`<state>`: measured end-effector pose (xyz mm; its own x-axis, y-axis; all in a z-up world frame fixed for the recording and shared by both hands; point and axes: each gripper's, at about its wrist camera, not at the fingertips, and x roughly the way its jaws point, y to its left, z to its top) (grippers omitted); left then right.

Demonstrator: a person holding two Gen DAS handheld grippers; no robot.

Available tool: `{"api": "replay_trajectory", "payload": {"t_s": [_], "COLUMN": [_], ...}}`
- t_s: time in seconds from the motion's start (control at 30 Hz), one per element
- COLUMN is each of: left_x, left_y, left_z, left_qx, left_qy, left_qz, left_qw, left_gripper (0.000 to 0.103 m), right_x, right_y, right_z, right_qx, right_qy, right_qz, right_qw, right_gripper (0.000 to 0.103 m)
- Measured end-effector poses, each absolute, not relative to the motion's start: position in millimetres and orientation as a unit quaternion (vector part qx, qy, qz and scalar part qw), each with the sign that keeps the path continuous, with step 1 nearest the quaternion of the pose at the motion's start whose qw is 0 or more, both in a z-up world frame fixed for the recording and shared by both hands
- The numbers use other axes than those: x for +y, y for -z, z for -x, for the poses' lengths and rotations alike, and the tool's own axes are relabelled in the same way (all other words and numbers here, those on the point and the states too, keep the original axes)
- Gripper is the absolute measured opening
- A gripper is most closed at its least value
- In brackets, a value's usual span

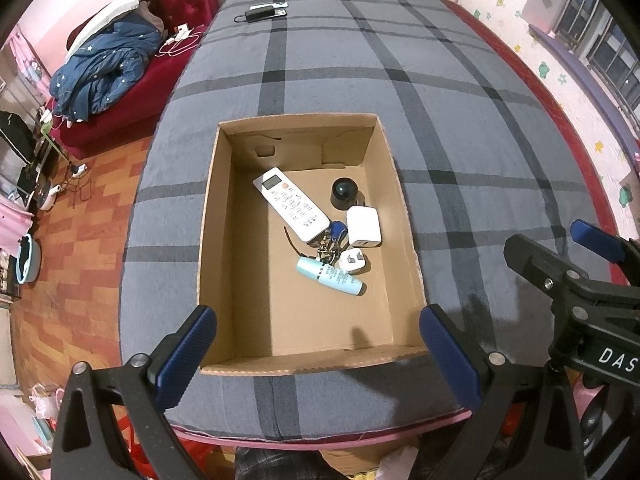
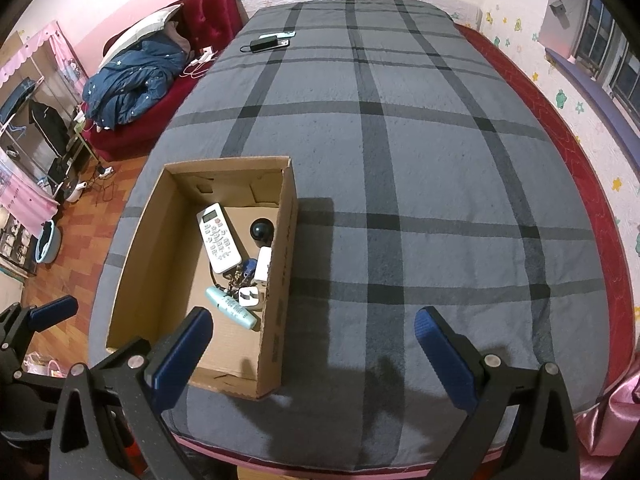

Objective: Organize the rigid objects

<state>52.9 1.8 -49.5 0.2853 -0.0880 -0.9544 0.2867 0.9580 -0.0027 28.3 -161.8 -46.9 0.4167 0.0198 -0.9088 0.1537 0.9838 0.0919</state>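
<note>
An open cardboard box [image 1: 212, 240] [image 2: 276, 312] sits near the front edge of a bed with a grey plaid blanket. Inside lie a white remote [image 1: 291, 203] [image 2: 218, 238], a black round object [image 1: 345, 193] [image 2: 262, 231], a white charger block [image 1: 363, 227] [image 2: 263, 264], a white plug [image 1: 353, 261] [image 2: 249, 296], a teal tube [image 1: 331, 277] [image 2: 231, 307] and a bunch of keys [image 1: 326, 242]. My left gripper [image 1: 318, 354] hovers open above the box's near wall, empty. My right gripper [image 2: 314, 354] is open over the blanket right of the box, holding nothing.
A black power bank and a phone [image 1: 267, 11] [image 2: 272, 42] lie at the bed's far end. A red sofa with a blue quilt [image 1: 104, 68] [image 2: 132, 84] stands left of the bed. Wooden floor [image 1: 72, 248] lies to the left. Wide bare blanket [image 2: 440, 200] spreads right of the box.
</note>
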Motion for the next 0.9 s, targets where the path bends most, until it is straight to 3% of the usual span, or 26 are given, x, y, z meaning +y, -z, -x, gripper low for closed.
{"api": "replay_trajectory", "payload": {"t_s": [0.9], "left_x": [4.2], "left_y": [45.9], "left_z": [-57.7], "left_qx": [0.583], "left_qy": [0.110], "left_qz": [-0.088], "left_qw": [0.800], "left_gripper": [0.103], "right_x": [-158.1], "right_y": [45.0], "right_z": [-34.4], "right_qx": [0.537], "right_qy": [0.035], "right_qz": [-0.078], "right_qw": [0.840], "right_gripper": [0.103]}}
